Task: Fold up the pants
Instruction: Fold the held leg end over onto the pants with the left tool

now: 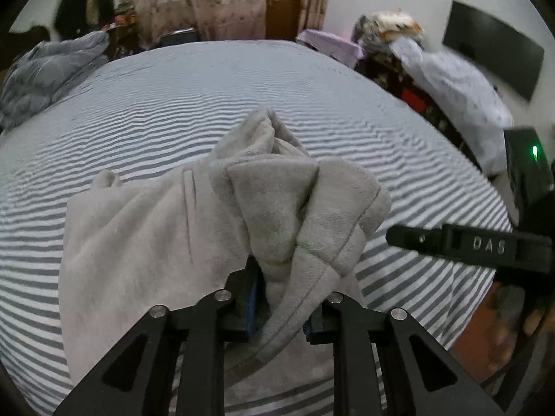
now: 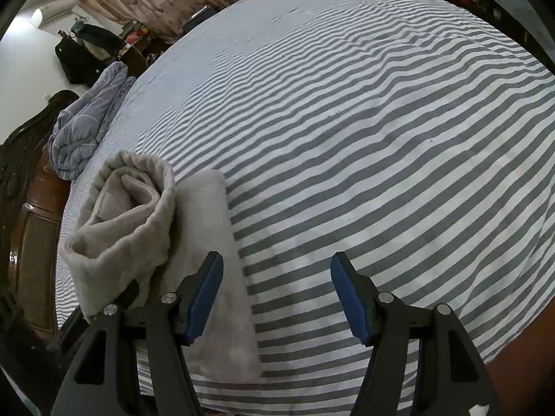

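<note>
Grey pants (image 1: pixel 222 228): bunched at the near left part of the striped bed (image 1: pixel 173 104), one fold lifted. Left gripper (image 1: pixel 282 298): fingers clamped on that fold, seemingly a hem edge. Right gripper (image 2: pixel 277 291): fingers apart, holding nothing, just right of the pants.

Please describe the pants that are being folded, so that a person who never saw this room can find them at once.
Look at the big bed with the grey and white striped sheet. On its near edge lie the pants, a soft, pale beige fleece bundle, with one part lifted in the left gripper. Unlike the blue-grey quilt bunched at the far side, they are plain and unpatterned.
</note>
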A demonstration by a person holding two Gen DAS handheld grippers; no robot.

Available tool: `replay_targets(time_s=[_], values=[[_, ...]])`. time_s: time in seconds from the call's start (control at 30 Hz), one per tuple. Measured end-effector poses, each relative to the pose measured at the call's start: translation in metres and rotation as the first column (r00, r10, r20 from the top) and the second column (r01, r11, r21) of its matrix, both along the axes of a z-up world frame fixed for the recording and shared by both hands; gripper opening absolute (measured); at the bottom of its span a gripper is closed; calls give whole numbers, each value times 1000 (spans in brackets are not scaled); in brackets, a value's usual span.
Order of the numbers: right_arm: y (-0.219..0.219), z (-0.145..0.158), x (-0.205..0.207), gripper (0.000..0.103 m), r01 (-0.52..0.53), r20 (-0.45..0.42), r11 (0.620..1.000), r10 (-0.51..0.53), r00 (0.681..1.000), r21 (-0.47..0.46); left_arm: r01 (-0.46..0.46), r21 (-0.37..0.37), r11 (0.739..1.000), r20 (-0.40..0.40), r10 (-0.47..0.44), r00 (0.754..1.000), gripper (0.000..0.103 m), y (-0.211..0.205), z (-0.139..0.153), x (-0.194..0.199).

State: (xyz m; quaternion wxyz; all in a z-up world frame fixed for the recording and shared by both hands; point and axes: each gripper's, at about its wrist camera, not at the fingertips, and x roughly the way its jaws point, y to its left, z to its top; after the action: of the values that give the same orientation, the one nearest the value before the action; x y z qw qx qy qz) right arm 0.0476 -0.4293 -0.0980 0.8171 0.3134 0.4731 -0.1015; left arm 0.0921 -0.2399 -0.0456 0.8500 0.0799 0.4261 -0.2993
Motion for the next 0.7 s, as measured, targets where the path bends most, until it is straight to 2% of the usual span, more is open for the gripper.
replay_targets(time_s=[0.17,0.23,0.57,0.63,0.7], values=[[2,1,4,62,-6,24,1000,6,1000,10,21,45,999,22,-22,1000,28,-10,-6,-10],[4,5,0,62,-16,33,1000,16,999,-3,32,43,999,14,-33,999,31,1,-11,-17],[19,33,-3,62,-42,69,998,45,997,-46,57,-51,997,-66,-60,996,37,35,-8,-30],[25,39,-3,62,-59,77,997,63,995,-53,72,-100,992,-85,-81,993,53,40,-5,-35],[32,46,-3,62,-83,83,995,88,993,-64,73,-146,987,-78,-85,993,57,48,6,-39]])
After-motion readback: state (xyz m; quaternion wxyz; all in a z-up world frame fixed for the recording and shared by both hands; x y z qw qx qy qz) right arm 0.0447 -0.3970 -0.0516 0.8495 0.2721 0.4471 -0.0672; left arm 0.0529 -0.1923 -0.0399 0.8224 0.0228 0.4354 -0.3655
